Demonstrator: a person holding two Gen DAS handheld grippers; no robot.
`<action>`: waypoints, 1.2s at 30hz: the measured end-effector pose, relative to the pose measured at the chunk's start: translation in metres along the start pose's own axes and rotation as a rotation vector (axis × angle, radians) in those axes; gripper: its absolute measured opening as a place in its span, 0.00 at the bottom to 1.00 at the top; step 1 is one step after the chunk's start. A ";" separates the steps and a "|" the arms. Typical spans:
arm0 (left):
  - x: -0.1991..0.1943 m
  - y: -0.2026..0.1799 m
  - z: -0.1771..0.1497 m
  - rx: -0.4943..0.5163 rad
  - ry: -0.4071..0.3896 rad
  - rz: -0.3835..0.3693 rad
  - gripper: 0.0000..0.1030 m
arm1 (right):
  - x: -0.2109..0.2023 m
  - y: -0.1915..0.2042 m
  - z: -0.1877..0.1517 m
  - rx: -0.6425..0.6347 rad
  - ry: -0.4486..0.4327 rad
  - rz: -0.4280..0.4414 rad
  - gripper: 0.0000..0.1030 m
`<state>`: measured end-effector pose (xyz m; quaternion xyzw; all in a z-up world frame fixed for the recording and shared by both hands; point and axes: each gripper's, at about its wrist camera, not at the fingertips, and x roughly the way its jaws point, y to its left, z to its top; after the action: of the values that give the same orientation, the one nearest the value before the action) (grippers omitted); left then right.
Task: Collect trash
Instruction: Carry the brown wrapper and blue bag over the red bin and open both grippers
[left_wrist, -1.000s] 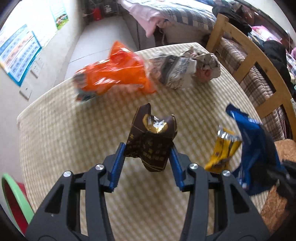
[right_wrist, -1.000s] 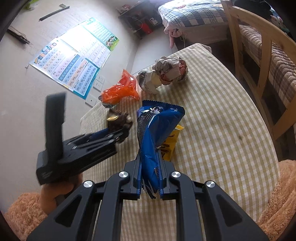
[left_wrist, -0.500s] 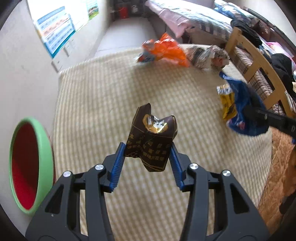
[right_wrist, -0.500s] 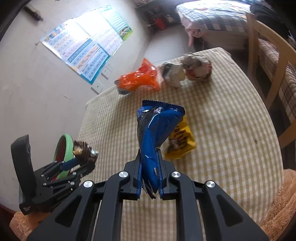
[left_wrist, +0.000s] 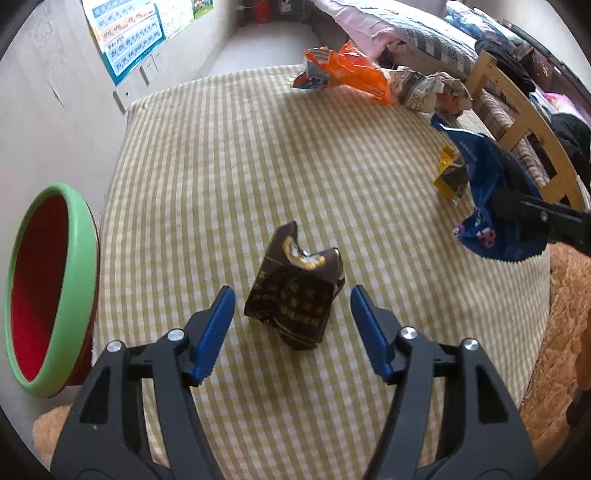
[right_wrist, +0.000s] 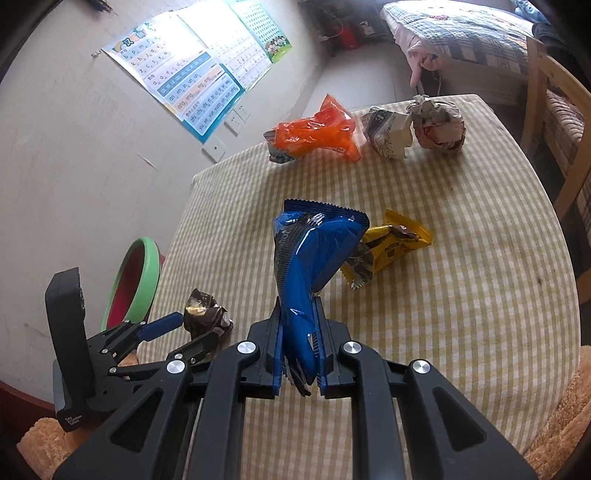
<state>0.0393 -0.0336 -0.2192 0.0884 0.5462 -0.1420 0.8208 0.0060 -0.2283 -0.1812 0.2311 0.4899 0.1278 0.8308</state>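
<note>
My left gripper hangs over the near left part of the checked table, its jaws opening. The brown snack wrapper sits between the blue pads, and neither pad touches it. The green-rimmed red bin stands just off the table's left edge. My right gripper is shut on a blue snack bag and holds it upright above the table. The right wrist view shows the left gripper and the brown wrapper beside the bin.
On the table lie an orange wrapper, two crumpled paper balls, and a yellow wrapper. A wooden chair stands at the right edge. A bed lies beyond. A wall with posters runs along the left.
The left gripper swung left until the bin came into view, then its jaws spread and let go of the brown wrapper. The right gripper shifted slightly, still holding the blue bag.
</note>
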 end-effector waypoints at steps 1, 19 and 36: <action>0.002 0.001 0.000 -0.009 0.004 -0.005 0.60 | 0.000 0.000 0.000 0.001 0.001 0.000 0.13; 0.002 0.016 -0.001 -0.079 0.002 -0.012 0.47 | 0.006 0.001 0.000 -0.003 0.007 -0.004 0.14; -0.065 0.042 0.022 -0.197 -0.181 0.017 0.47 | -0.009 0.059 0.008 -0.127 -0.039 0.053 0.14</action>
<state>0.0492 0.0084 -0.1513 -0.0012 0.4806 -0.0881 0.8725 0.0092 -0.1836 -0.1414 0.1933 0.4585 0.1761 0.8493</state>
